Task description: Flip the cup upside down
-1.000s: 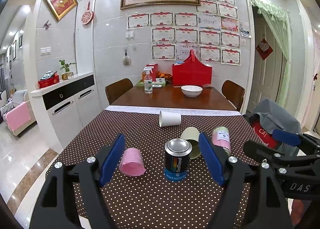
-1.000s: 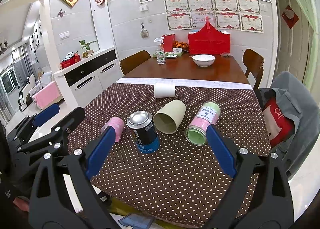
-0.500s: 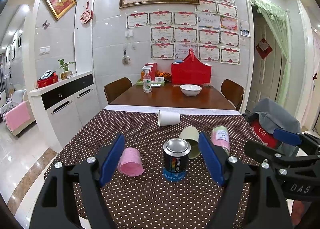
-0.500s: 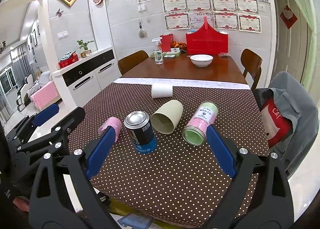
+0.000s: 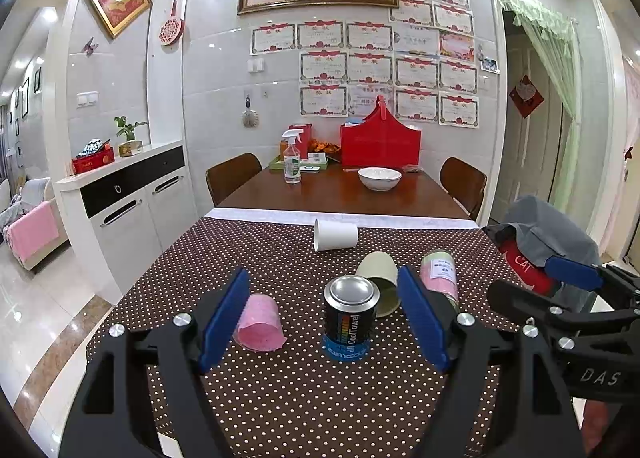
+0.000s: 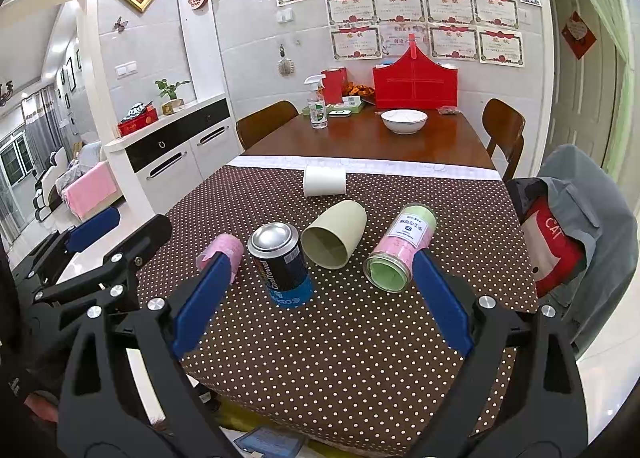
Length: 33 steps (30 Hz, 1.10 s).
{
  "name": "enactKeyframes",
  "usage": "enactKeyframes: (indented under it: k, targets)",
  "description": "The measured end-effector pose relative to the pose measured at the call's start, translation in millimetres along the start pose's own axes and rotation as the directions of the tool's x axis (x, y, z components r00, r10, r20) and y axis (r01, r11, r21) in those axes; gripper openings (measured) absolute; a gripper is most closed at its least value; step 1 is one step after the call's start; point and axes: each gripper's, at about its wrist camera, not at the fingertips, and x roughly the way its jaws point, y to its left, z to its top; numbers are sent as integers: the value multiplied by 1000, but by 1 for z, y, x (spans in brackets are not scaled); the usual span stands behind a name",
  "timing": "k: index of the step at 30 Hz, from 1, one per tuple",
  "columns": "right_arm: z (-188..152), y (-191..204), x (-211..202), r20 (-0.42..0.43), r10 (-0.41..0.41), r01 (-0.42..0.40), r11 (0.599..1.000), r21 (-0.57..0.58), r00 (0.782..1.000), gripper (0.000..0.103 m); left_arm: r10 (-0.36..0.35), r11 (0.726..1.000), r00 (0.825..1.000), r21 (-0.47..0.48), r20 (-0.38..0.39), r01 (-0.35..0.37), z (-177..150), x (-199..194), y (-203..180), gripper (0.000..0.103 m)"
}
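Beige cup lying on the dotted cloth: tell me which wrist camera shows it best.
The right wrist view. There the beige cup lies in full sight on its side, open mouth toward the camera, between the black can and the pink jar. In the left wrist view the beige cup is partly hidden behind the black can.

Bright ceiling light, tile glare, fisheye-warped edges.

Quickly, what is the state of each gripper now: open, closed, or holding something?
Left gripper: open, holding nothing.
Right gripper: open, holding nothing.
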Motion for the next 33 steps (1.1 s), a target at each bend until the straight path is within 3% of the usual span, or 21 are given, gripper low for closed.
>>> enactKeyframes:
  k: [33]
  targets:
    - [6, 2, 8, -12, 25, -25, 1000, 8, 1000, 90, 6, 1000, 1000, -13, -6, -6, 2, 5, 4, 75]
